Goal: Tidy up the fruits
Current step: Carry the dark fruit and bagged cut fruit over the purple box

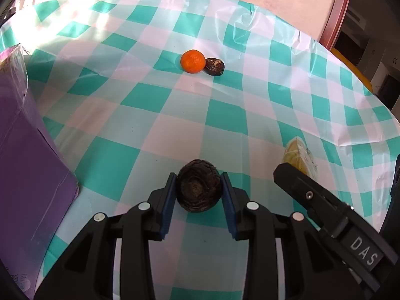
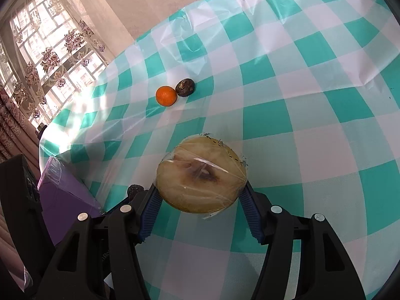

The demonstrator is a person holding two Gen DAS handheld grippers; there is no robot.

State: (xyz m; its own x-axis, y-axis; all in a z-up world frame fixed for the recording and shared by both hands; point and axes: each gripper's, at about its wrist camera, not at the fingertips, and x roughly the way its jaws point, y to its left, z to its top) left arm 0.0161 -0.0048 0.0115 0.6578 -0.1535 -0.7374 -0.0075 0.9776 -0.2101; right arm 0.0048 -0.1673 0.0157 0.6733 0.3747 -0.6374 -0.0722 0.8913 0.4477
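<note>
My left gripper is shut on a dark brown wrinkled fruit, held just above the checked tablecloth. My right gripper is shut on a pale yellow fruit wrapped in clear film; that fruit also shows in the left wrist view beyond the right gripper's black body. An orange and a second dark brown fruit touch each other farther out on the table; they also show in the right wrist view, orange and dark fruit.
A purple box stands at the left of the table, also in the right wrist view. The teal and white checked cloth covers a round table. A curtained window lies beyond the far edge.
</note>
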